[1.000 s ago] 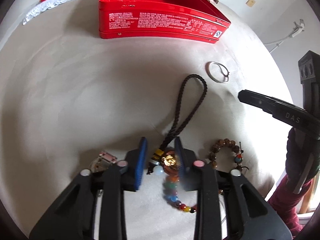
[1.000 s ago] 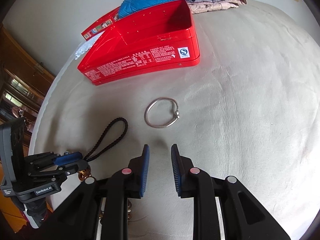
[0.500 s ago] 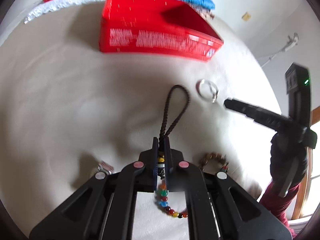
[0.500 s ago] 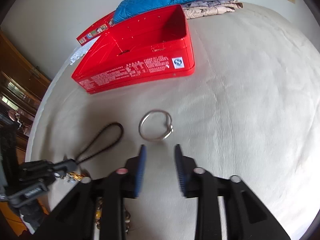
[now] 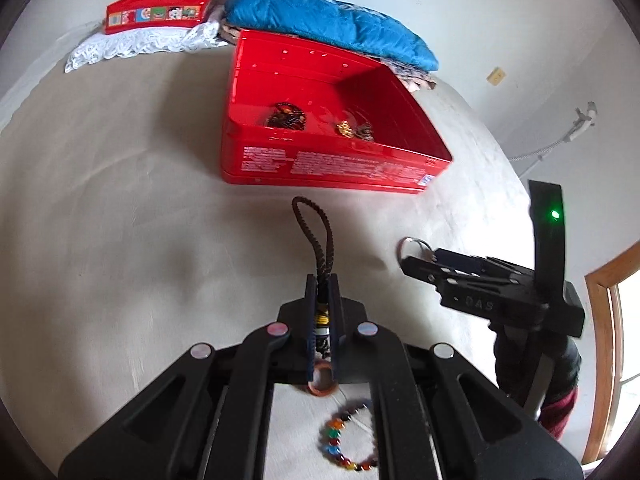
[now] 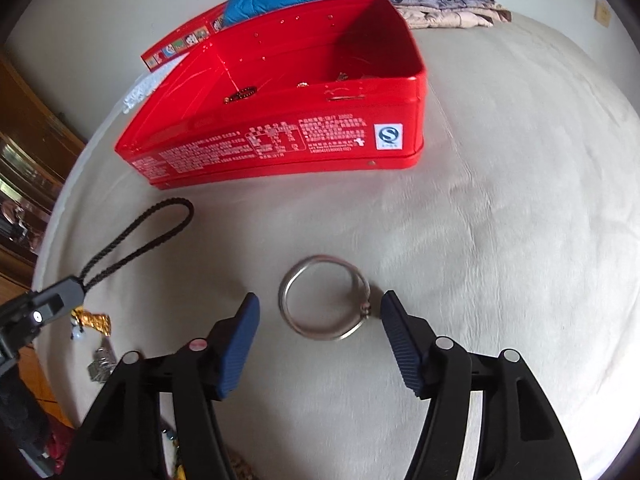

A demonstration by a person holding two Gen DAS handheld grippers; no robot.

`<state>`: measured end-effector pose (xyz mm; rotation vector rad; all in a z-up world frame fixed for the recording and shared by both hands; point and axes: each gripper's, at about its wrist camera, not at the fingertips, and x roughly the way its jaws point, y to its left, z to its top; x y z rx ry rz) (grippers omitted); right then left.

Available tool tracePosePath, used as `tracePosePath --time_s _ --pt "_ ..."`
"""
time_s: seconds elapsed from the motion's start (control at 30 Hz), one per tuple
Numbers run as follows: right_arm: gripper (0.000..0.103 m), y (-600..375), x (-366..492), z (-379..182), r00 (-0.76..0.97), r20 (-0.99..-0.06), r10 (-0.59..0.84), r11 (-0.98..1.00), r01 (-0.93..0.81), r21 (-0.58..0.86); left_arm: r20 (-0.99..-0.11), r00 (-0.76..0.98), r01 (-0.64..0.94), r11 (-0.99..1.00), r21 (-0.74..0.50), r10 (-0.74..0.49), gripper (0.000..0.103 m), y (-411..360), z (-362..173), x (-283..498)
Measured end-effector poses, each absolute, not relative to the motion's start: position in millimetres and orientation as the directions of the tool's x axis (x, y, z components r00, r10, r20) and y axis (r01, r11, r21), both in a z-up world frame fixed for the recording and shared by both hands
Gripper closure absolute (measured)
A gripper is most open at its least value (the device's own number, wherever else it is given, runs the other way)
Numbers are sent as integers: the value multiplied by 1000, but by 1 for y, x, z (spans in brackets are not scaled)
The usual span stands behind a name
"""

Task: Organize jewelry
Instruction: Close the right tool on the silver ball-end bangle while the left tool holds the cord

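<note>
My left gripper [image 5: 322,280] is shut on a dark braided cord charm [image 5: 316,224] and holds it lifted, its loop sticking out ahead and a ring pendant [image 5: 322,387] hanging below. The cord also shows in the right wrist view [image 6: 136,240]. My right gripper [image 6: 318,308] is open, its fingers on either side of a silver bangle [image 6: 326,300] on the beige cloth. A red tin box [image 5: 328,120] stands open beyond, with a few jewelry pieces [image 5: 286,116] inside. A coloured bead bracelet [image 5: 344,444] lies under my left gripper.
A blue quilted bundle [image 5: 328,16] and folded cloth lie behind the red box [image 6: 280,112]. A red lid [image 5: 160,8] rests on white lace at the back left. A small metal piece [image 6: 100,364] lies near the table's left edge. A wooden cabinet [image 6: 24,168] stands left.
My left gripper closed on the cord charm and lifted it off the cloth toward the box. My right gripper moved forward and opened wide around the silver bangle.
</note>
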<state>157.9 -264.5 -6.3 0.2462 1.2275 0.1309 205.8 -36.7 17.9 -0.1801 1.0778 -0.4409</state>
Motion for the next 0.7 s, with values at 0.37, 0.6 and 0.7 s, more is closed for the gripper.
tracePosePath --time_s 0.37,0.6,0.7 --pt "89 -259 153 -5 374 -915 148 985 23 168 -846 372 179 924 -339 -382 100 -26 -12 234" --pt "91 -262 157 -7 342 -904 255 962 8 274 -842 397 172 931 -323 -366 100 -22 -7 234" --pt "57 -257 155 -2 350 -899 262 961 -11 276 -845 393 169 932 -322 -363 100 -22 -8 235"
